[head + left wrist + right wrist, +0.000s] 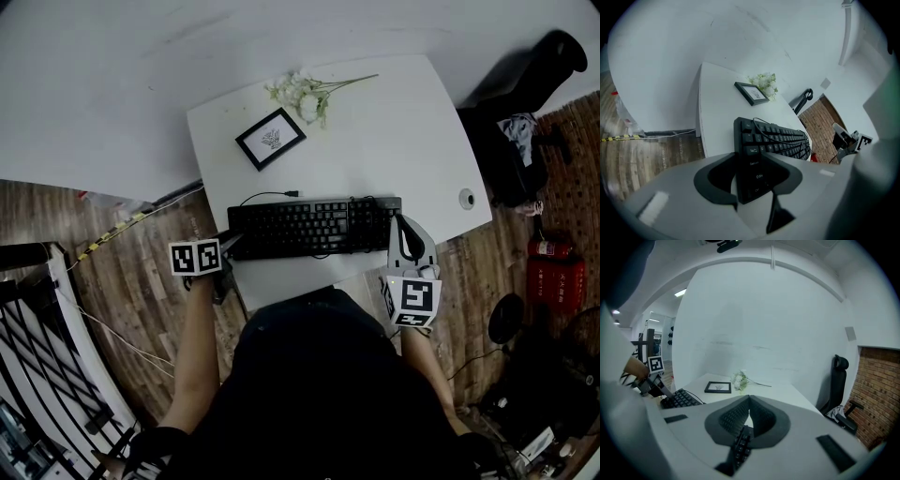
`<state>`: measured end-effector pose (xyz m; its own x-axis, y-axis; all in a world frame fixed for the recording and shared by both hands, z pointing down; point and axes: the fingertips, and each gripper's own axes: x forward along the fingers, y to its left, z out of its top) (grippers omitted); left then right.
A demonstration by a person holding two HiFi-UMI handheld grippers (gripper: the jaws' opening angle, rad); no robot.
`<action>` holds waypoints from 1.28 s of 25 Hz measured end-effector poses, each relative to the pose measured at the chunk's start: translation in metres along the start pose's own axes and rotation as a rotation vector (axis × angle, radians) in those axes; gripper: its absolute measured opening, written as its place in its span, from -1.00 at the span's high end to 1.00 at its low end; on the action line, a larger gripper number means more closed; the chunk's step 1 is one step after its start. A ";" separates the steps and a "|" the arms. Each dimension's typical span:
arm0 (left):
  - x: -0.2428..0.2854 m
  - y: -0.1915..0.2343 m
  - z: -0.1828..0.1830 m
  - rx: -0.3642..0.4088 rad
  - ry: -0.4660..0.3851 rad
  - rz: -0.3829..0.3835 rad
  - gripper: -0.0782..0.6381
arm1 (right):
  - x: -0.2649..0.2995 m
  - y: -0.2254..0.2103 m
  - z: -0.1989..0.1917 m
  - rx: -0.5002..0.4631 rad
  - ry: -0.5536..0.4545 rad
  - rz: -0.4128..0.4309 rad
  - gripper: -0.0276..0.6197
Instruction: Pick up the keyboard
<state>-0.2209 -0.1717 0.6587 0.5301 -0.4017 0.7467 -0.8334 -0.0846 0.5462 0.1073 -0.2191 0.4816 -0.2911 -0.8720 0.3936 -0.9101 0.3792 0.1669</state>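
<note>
Steeply down from the head, close over the table (394, 122). Riding the left gripper (751, 161), pitched down along its jaws. Riding the right gripper (749, 399), nearly level, from the opposite end. Shared ahead of both: keyboard (773, 140), picture frame (717, 387), flowers (739, 380).

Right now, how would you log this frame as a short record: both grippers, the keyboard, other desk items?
keyboard: black, lying on the white desk
left gripper: jaws apart, keyboard's left end in the gap, no clear press
right gripper: jaws together, over the keyboard's right end
other items: picture frame, flowers, at the desk's far side
lift: not yet evident
</note>
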 end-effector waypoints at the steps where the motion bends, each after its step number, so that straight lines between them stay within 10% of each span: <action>1: 0.000 0.000 0.000 -0.002 0.004 0.007 0.29 | 0.000 -0.001 -0.002 0.000 0.005 -0.001 0.88; 20: -0.024 -0.018 0.014 0.041 -0.026 0.064 0.30 | 0.007 -0.048 -0.112 0.113 0.366 0.048 0.88; 32: -0.033 -0.026 0.019 0.059 -0.026 0.078 0.30 | 0.026 -0.037 -0.168 0.408 0.595 0.332 0.44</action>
<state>-0.2201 -0.1736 0.6126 0.4599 -0.4325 0.7755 -0.8800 -0.1053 0.4632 0.1830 -0.2043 0.6375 -0.4648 -0.3772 0.8011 -0.8729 0.3471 -0.3430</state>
